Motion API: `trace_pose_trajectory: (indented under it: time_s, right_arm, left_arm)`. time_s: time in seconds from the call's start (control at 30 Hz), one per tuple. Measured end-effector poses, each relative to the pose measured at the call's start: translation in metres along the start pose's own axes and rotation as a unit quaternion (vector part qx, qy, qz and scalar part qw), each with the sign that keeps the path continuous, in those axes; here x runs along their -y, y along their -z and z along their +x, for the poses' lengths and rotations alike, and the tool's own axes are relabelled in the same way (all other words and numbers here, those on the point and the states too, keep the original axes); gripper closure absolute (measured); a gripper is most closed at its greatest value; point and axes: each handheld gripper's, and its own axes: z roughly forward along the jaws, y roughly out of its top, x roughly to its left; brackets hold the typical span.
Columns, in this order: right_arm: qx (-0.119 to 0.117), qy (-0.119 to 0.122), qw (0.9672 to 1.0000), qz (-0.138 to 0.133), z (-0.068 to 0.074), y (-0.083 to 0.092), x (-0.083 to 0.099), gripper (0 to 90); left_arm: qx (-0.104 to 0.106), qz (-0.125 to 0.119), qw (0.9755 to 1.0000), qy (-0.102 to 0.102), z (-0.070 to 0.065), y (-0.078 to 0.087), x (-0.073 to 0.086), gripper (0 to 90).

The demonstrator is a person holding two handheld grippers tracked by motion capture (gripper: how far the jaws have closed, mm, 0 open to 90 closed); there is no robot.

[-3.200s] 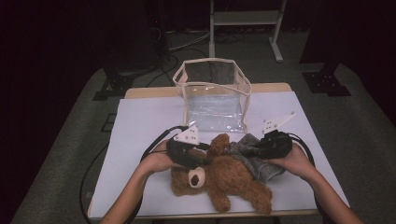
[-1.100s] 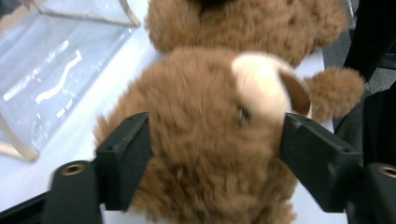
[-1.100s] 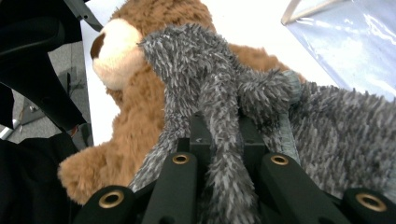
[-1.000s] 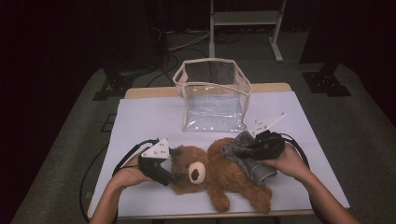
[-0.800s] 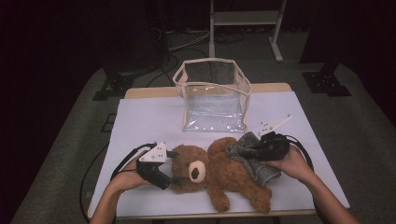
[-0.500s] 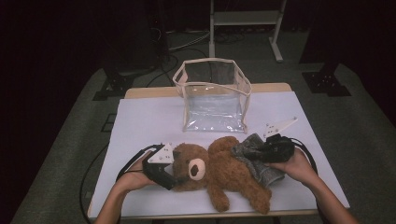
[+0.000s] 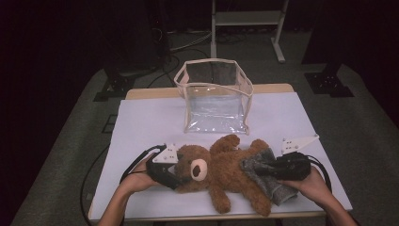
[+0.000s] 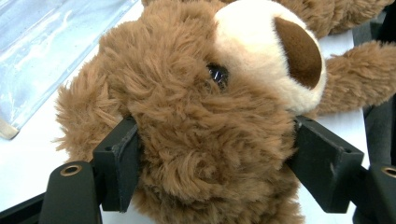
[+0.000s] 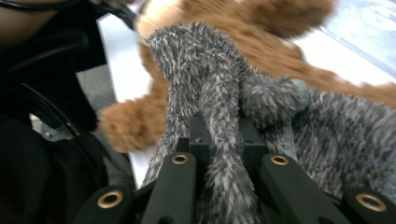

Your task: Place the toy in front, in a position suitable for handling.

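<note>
Teddy bear [image 7: 221, 172] lies on its back across the near half of the white table [image 7: 141, 122], head toward the person's left, legs toward the near edge. Grey fuzzy garment [image 7: 268, 176] is bunched over its lower body on the right side.

Left gripper [image 7: 175, 178]: jaws set fairly wide, 1 on each side of the bear's head. In the left gripper view [image 8: 205, 158] both black pads press into the fur below the muzzle and eye; the jaws have just been closing in on the head, which sits between them.

Right gripper [image 7: 256, 168]: jaws nearly together, pinching a fold of the grey garment. In the right gripper view [image 9: 224, 140] a narrow grey strip [image 9: 219, 116] runs up out of the jaws, brown fur [image 9: 280, 60] behind it. That view is blurred toward the top.

Clear plastic bag [image 7: 214, 96] with a cream rim stands open-topped behind the bear, near it but apart. Both hands rest at the near table edge, cables [image 7: 101, 165] trailing off the left side.
</note>
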Motion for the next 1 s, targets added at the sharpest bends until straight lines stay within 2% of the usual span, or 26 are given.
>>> trace_pose_trajectory:
  time_s: [0.03,0.07,0.1,0.2,0.23,0.27,0.3,0.53,0.57,0.67,0.77,0.8,0.83,0.87,0.9,1.0]
  right_arm:
    - [-0.006,0.012,0.9999,-0.003,0.007,-0.004,-0.004,80.0]
    - [-0.006,0.012,0.9999,-0.003,0.007,-0.004,-0.004,80.0]
    - [-0.003,0.026,0.9997,0.005,0.011,-0.011,-0.009,80.0]
    - [0.004,0.030,0.9995,0.008,0.009,-0.015,-0.013,80.1]
    - [0.019,0.030,0.9993,0.006,0.005,-0.015,-0.015,80.1]
    - [0.019,0.030,0.9993,0.006,0.005,-0.015,-0.015,80.1]
    - [0.036,0.028,0.9990,0.004,-0.001,-0.014,-0.018,80.2]
    - [0.066,0.026,0.9974,0.014,-0.020,-0.010,-0.025,80.2]
    - [0.068,0.021,0.9973,0.017,-0.026,-0.008,-0.026,80.2]
    - [0.061,0.024,0.9977,0.019,-0.029,-0.007,-0.028,80.1]
    - [0.053,0.052,0.9970,0.018,-0.017,-0.010,-0.049,80.1]
    - [0.053,0.052,0.9970,0.018,-0.017,-0.010,-0.049,80.1]
    - [0.050,0.073,0.9957,0.024,-0.007,-0.018,-0.061,80.1]
    - [0.045,0.082,0.9952,0.027,-0.002,-0.024,-0.066,80.1]
    - [0.045,0.082,0.9952,0.027,-0.002,-0.024,-0.066,80.1]
    - [0.036,0.099,0.9935,0.044,0.010,-0.039,-0.074,80.1]
  left_arm:
    - [0.000,-0.002,1.0000,0.002,0.000,-0.001,-0.001,23.9]
    - [0.000,-0.002,1.0000,0.002,0.000,-0.001,-0.001,23.9]
    - [-0.001,0.000,1.0000,0.004,-0.001,-0.002,-0.003,24.0]
    - [-0.001,-0.002,1.0000,0.007,0.000,-0.003,-0.004,24.3]
    - [0.001,-0.006,0.9999,0.012,0.000,-0.003,-0.005,25.4]
    - [0.003,-0.009,0.9998,0.015,0.001,-0.004,-0.006,25.4]
    - [0.006,-0.011,0.9998,0.018,0.000,-0.005,-0.007,25.6]
    - [0.018,-0.020,0.9993,0.025,-0.001,-0.017,-0.020,25.7]
    - [0.021,-0.019,0.9993,0.024,-0.001,-0.019,-0.022,25.7]
    - [0.021,-0.016,0.9993,0.025,-0.004,-0.024,-0.028,25.7]
    - [0.022,-0.023,0.9993,0.022,-0.008,-0.033,-0.038,26.1]
    - [0.022,-0.023,0.9993,0.022,-0.008,-0.033,-0.038,26.1]
    - [0.021,-0.025,0.9992,0.021,-0.010,-0.036,-0.042,26.1]
    - [0.019,-0.025,0.9993,0.019,-0.012,-0.039,-0.045,26.1]
    - [0.019,-0.023,0.9994,0.019,-0.013,-0.043,-0.049,26.1]
    - [0.016,-0.015,0.9997,0.012,-0.016,-0.051,-0.057,26.0]
